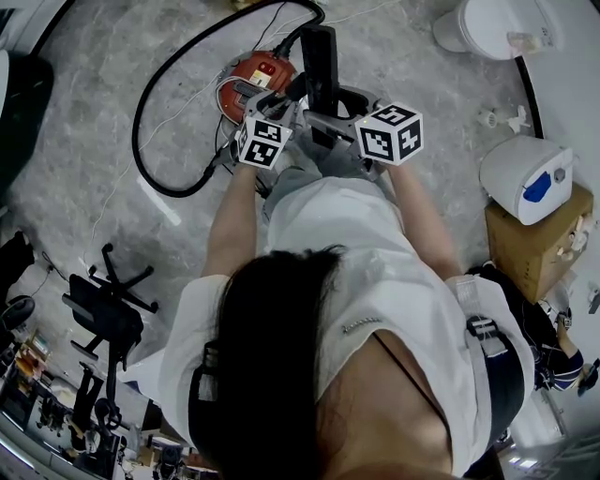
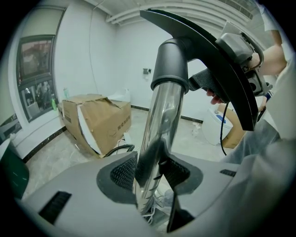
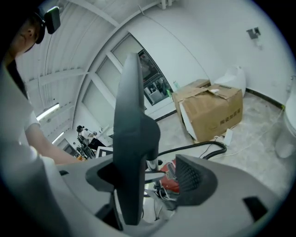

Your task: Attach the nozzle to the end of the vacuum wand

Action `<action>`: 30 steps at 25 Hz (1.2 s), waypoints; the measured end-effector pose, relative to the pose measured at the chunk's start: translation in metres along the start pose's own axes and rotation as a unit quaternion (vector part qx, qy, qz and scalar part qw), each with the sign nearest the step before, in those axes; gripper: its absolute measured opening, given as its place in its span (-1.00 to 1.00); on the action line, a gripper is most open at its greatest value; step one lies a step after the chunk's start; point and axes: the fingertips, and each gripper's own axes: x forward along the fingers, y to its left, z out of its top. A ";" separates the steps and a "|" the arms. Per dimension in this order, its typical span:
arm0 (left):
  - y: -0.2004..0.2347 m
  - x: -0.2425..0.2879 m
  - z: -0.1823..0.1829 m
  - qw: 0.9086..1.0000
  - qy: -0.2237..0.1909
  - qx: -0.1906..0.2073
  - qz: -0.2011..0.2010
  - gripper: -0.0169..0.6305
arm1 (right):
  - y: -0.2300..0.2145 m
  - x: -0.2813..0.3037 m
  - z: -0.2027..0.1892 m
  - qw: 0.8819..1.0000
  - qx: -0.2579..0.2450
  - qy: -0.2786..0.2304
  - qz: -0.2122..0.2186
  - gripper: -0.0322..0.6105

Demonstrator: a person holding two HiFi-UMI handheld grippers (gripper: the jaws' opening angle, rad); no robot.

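Note:
A black flat nozzle (image 1: 321, 66) sits on the top end of a chrome vacuum wand (image 2: 159, 120), held up in front of me. My left gripper (image 2: 150, 173) is shut on the wand tube, both ribbed pads (image 2: 122, 171) pressing it below the nozzle's socket (image 2: 173, 65). In the right gripper view the nozzle (image 3: 132, 139) stands edge-on between the jaws of my right gripper (image 3: 152, 178), close against the left jaw. The right pad (image 3: 189, 178) stands apart from it with a clear gap, so this gripper is open. In the head view both grippers (image 1: 281, 108) (image 1: 328, 122) meet at the nozzle.
A red canister vacuum (image 1: 253, 80) with a looping black hose (image 1: 150, 122) lies on the grey floor just beyond the grippers. An open cardboard box (image 2: 95, 120) stands further off. A toilet (image 1: 487, 23), a white appliance (image 1: 525, 178) and an office chair (image 1: 112, 300) ring the space.

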 end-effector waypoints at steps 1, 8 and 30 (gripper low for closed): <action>0.000 0.001 0.000 1.000 0.000 0.000 0.001 -0.45 | 0.000 -0.003 0.001 1.000 0.006 -0.007 0.006 0.15; 0.003 0.005 0.001 1.000 0.001 -0.002 0.000 -0.45 | 0.012 -0.016 0.008 0.997 0.024 -0.048 0.055 0.20; 0.006 0.011 0.001 1.000 0.002 -0.015 0.004 -0.37 | -0.015 -0.042 0.030 0.988 0.058 -0.143 0.001 0.27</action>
